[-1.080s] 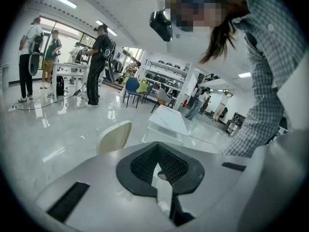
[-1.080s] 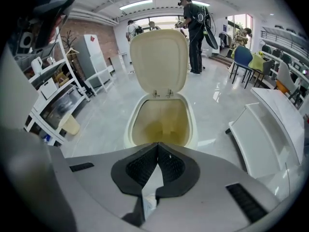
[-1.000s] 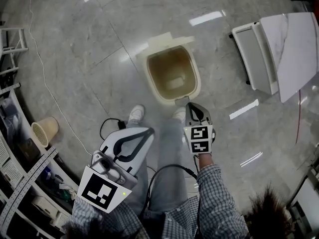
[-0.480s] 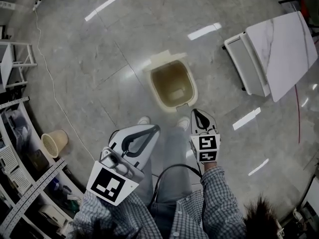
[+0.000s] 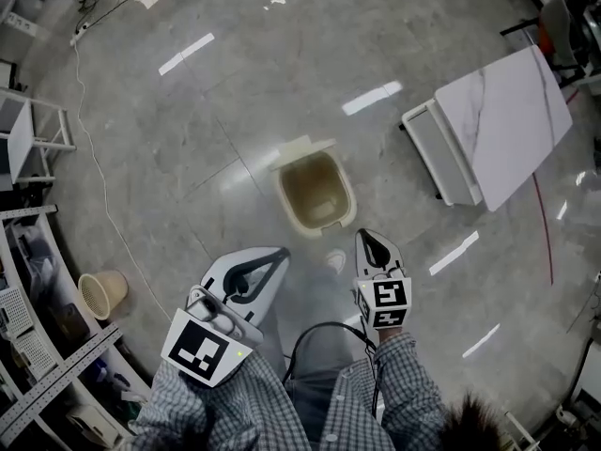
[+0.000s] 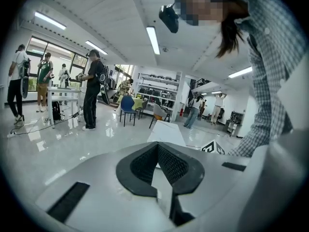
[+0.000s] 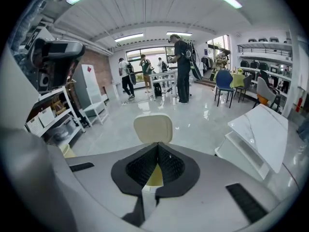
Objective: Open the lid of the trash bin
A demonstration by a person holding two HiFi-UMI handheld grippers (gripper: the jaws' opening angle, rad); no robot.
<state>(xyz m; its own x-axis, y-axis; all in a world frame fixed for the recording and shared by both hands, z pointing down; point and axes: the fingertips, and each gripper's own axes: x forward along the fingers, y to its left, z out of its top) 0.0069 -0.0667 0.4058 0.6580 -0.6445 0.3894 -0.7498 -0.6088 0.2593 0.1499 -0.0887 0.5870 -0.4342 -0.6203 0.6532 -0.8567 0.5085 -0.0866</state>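
1. I am looking down at a cream trash bin (image 5: 316, 195), tan inside.
2. I am standing on a glossy grey floor (image 5: 188, 111).
3. I am wearing grey-white checked sleeves (image 5: 404, 383).
4. My left gripper (image 5: 280, 253) and right gripper (image 5: 362, 236) are showing white, with black-and-white squares.

Grey polished tile floor (image 5: 235, 92), streaked with ceiling-light glare. Cream trash bin (image 5: 316, 195) stood mid-floor, lid (image 5: 303, 148) raised at far rim, inside tan. White marble-topped table (image 5: 498, 125) stood well apart from bin, toward floor's right edge. Thin white cable (image 5: 94, 167) trailed across left part of floor. White frame stand (image 5: 33, 130) stood at left edge. Tan woven basket (image 5: 101, 294) sat near metal racks (image 5: 47, 365) along left edge. White shoe (image 5: 335, 259) planted just beside bin's near side.
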